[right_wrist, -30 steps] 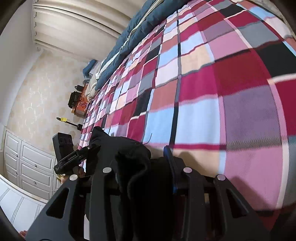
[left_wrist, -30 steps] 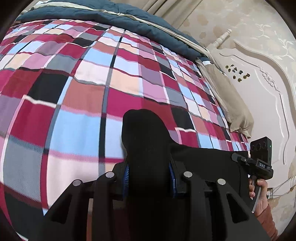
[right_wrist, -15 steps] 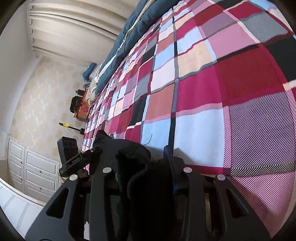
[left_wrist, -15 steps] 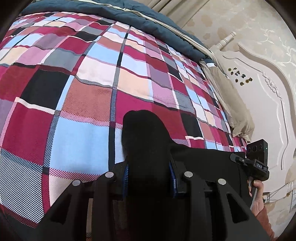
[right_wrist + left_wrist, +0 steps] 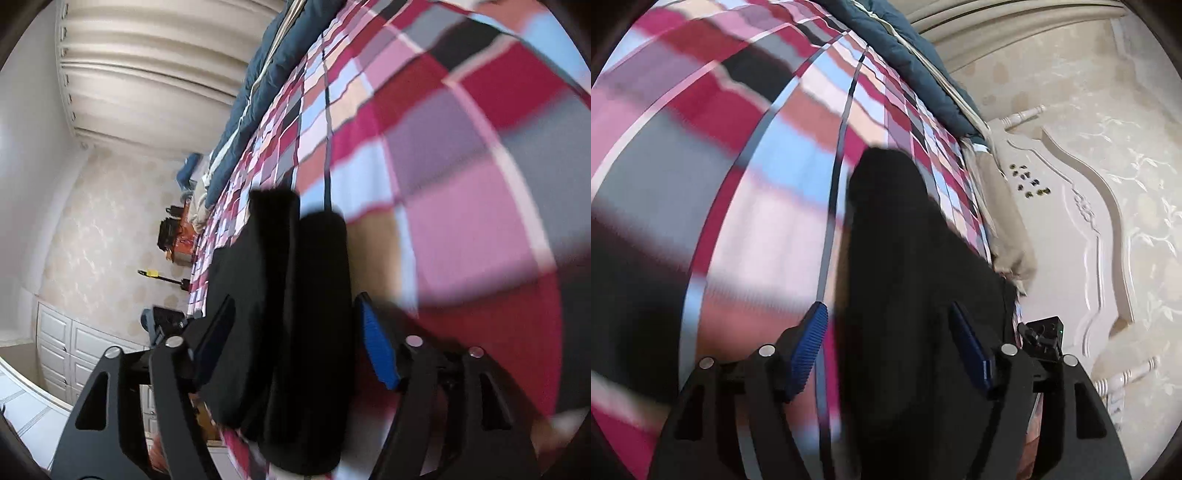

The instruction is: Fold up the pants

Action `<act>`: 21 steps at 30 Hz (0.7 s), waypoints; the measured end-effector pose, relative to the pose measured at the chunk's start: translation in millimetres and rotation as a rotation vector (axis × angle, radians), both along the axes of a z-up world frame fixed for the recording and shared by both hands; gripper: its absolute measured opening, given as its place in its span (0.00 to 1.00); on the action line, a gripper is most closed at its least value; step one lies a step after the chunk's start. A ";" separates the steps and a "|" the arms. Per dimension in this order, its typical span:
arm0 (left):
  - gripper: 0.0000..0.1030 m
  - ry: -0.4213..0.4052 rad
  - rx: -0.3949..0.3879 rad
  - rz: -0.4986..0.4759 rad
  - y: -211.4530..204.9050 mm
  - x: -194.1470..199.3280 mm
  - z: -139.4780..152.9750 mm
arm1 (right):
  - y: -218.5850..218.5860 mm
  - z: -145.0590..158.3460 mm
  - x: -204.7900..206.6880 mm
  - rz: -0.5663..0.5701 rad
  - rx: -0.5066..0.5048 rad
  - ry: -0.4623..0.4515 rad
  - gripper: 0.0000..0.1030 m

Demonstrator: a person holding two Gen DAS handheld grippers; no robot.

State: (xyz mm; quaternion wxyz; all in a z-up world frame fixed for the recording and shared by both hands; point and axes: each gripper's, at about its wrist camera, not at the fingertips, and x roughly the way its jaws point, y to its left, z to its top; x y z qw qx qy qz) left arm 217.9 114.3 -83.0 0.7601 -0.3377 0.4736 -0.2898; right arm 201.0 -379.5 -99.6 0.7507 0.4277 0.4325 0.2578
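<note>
The black pants (image 5: 908, 266) lie on the plaid bedspread (image 5: 746, 206), a folded edge standing up between my fingers. My left gripper (image 5: 886, 317) is open, its blue pads (image 5: 809, 343) apart on either side of the cloth and not pinching it. In the right wrist view the pants (image 5: 295, 295) show as two thick black folds. My right gripper (image 5: 295, 314) is open too, the blue pad (image 5: 376, 347) clear of the cloth. The other gripper shows at the right edge of the left wrist view (image 5: 1043, 338).
The plaid bedspread (image 5: 443, 155) covers the whole bed. A dark blue quilt (image 5: 916, 70) lies along its far side. A beige pillow (image 5: 1004, 221) and a white headboard (image 5: 1082, 229) are at the right. White cabinets (image 5: 62, 343) and curtains (image 5: 147, 66) stand beyond the bed.
Both grippers have opened and let go of the pants. Both cameras have swung sharply, blurring the bedspread, and the pants now rest on the bed.
</note>
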 end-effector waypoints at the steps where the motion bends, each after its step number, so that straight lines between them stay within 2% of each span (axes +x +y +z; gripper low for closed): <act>1: 0.66 -0.008 0.000 0.000 1.3 -9.8 0.4 | 0.7 0.4 -12.6 -0.005 0.002 0.001 0.71; 4: 0.72 -0.022 -0.035 0.006 2.3 -43.5 0.8 | 8.8 1.8 -36.7 -0.010 0.005 -0.001 0.76; 7: 0.75 -0.011 -0.066 0.008 -6.8 -50.9 0.4 | 22.0 0.4 -39.7 0.016 0.011 0.007 0.78; 10: 0.74 -0.005 -0.068 -0.030 -22.8 -47.8 0.2 | 40.4 0.9 -33.5 0.032 -0.034 0.022 0.78; 11: 0.72 -0.006 -0.055 -0.032 -25.6 -46.6 0.7 | 44.8 1.0 -31.0 0.030 -0.041 0.022 0.73; 12: 0.63 -0.003 -0.002 -0.025 -31.8 -46.3 0.8 | 48.1 0.0 -29.1 0.024 -0.052 0.028 0.65; 13: 0.54 0.005 0.030 -0.017 -32.3 -48.0 -0.7 | 49.7 -2.1 -28.2 0.027 -0.055 0.036 0.49; 14: 0.53 0.013 0.033 0.000 -31.9 -48.8 -2.1 | 50.1 -6.6 -27.7 0.023 -0.043 0.047 0.43; 16: 0.44 0.042 0.017 0.027 -28.4 -48.5 -2.7 | 48.8 -7.4 -29.7 0.017 -0.035 0.039 0.37; 21: 0.35 0.081 0.020 0.044 -24.7 -61.3 4.1 | 49.9 7.0 -35.7 0.022 -0.023 0.017 0.33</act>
